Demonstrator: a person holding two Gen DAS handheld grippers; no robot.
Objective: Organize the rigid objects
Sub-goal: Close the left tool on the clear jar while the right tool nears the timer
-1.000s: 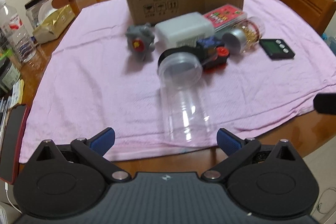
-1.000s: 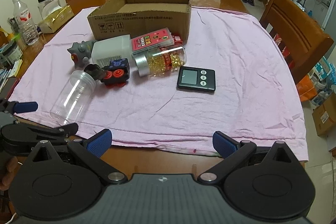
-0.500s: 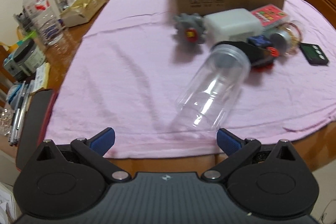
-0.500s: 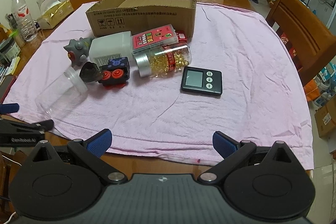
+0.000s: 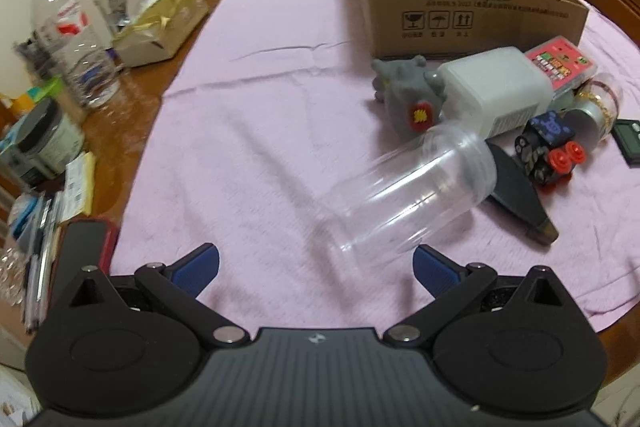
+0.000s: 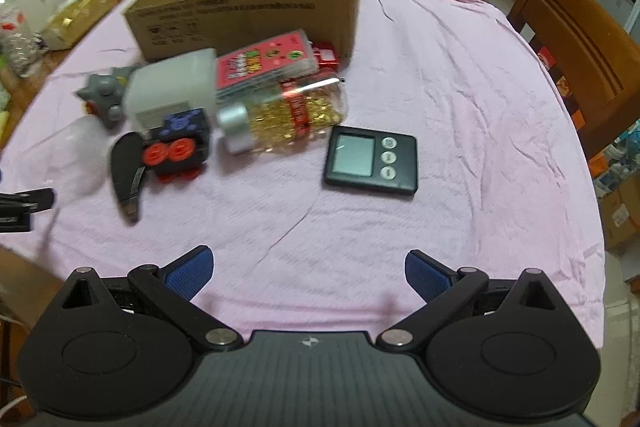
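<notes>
A clear plastic jar (image 5: pixel 416 191) lies on its side on the pink cloth (image 5: pixel 256 131), just ahead of my open left gripper (image 5: pixel 316 269). Behind it sit a grey spiky toy (image 5: pixel 408 95), a white box (image 5: pixel 496 95), a black and red block toy (image 5: pixel 548 151) and a black lid (image 5: pixel 516 195). An open cardboard box (image 6: pixel 256 7) stands at the back. My right gripper (image 6: pixel 308 273) is open above the cloth, short of a black timer (image 6: pixel 370 161) and a bottle of gold capsules (image 6: pixel 284 115). A pink card case (image 6: pixel 266 61) rests behind the bottle.
On the left table edge stand a water bottle (image 5: pixel 68 39), a tissue box (image 5: pixel 160 23), a dark-lidded jar (image 5: pixel 48 143) and a phone (image 5: pixel 80 247). Wooden chairs (image 6: pixel 580 59) ring the table. The left gripper's tip (image 6: pixel 28 205) shows at the right wrist view's left edge.
My left gripper has swung left and closer, so the clear jar now lies right of centre. My right gripper has moved forward toward the timer and bottle. Both stay open.
</notes>
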